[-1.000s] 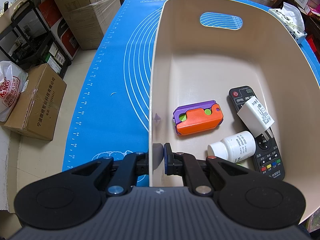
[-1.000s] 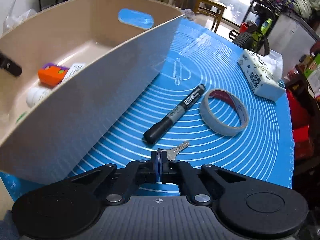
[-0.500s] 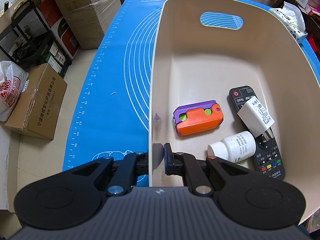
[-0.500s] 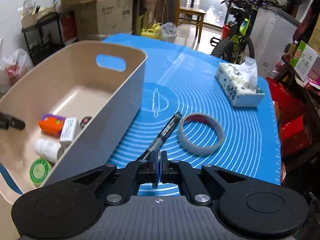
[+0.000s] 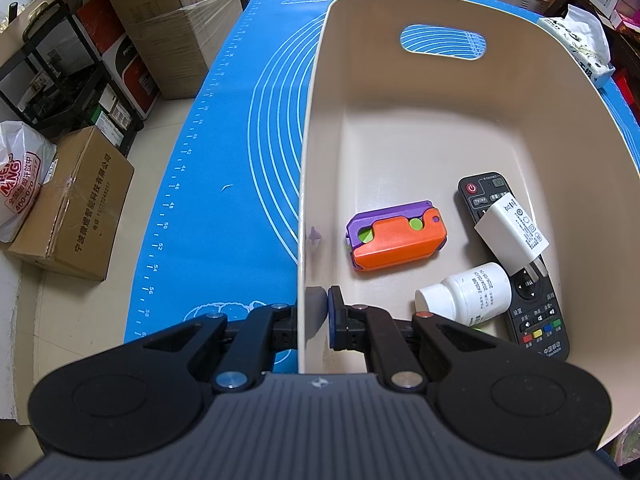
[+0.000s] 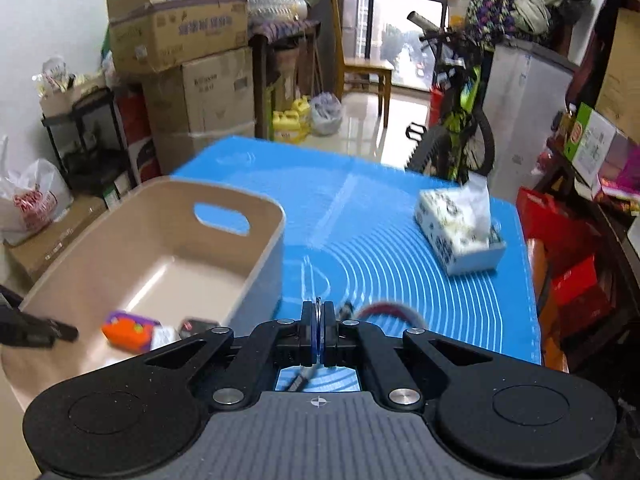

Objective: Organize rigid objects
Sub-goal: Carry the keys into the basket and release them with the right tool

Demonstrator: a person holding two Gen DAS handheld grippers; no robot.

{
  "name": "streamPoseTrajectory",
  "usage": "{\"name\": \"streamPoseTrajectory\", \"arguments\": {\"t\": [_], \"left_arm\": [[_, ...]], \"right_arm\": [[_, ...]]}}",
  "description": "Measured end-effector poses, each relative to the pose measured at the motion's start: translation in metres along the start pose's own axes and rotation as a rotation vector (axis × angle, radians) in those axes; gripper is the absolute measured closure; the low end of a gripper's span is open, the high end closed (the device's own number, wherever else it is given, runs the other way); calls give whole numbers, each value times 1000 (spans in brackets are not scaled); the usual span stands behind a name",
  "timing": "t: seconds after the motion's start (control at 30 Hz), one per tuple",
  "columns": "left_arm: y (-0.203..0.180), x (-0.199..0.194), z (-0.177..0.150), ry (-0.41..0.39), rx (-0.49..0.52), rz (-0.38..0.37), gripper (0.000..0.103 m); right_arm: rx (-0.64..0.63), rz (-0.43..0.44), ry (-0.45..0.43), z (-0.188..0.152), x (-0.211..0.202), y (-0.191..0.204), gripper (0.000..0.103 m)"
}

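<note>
One blue mat (image 5: 224,184) amid stacked boxes (image 6: 180,36)

The left gripper (image 5: 316,312) points steeply downward with its fingers (image 5: 335,312) clamped across a thin wall, while the right gripper (image 6: 319,334) is angled less steeply, fingers (image 6: 308,332) pressed fully together.

The far half of the beige bin (image 5: 472,128) is left bare, at upper centre of the left wrist frame. Its near right corner is crowded by a remote (image 5: 516,264), charger (image 5: 512,236), bottle (image 5: 468,298) and orange toy (image 5: 396,240). On the blue tabletop (image 6: 384,216), open room is broken by a tissue box (image 6: 456,228) at right.
</note>
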State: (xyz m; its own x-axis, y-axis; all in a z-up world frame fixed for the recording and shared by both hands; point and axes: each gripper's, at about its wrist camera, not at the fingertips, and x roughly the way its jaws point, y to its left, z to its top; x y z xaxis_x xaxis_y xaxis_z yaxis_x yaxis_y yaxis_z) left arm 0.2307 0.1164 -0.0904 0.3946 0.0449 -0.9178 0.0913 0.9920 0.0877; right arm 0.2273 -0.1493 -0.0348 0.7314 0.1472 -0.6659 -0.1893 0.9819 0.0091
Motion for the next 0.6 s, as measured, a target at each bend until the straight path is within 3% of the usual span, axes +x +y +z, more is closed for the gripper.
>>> {"name": "streamPoseTrajectory", "arguments": {"t": [0.4,0.6], "left_arm": [[-1,1,0,-1,0,-2,93],[0,2,0,-3,3,-2,93]], "right_arm": [[-13,89,-123,50,0,55,90],[-26,124,-96,52,19,82,90]]}}
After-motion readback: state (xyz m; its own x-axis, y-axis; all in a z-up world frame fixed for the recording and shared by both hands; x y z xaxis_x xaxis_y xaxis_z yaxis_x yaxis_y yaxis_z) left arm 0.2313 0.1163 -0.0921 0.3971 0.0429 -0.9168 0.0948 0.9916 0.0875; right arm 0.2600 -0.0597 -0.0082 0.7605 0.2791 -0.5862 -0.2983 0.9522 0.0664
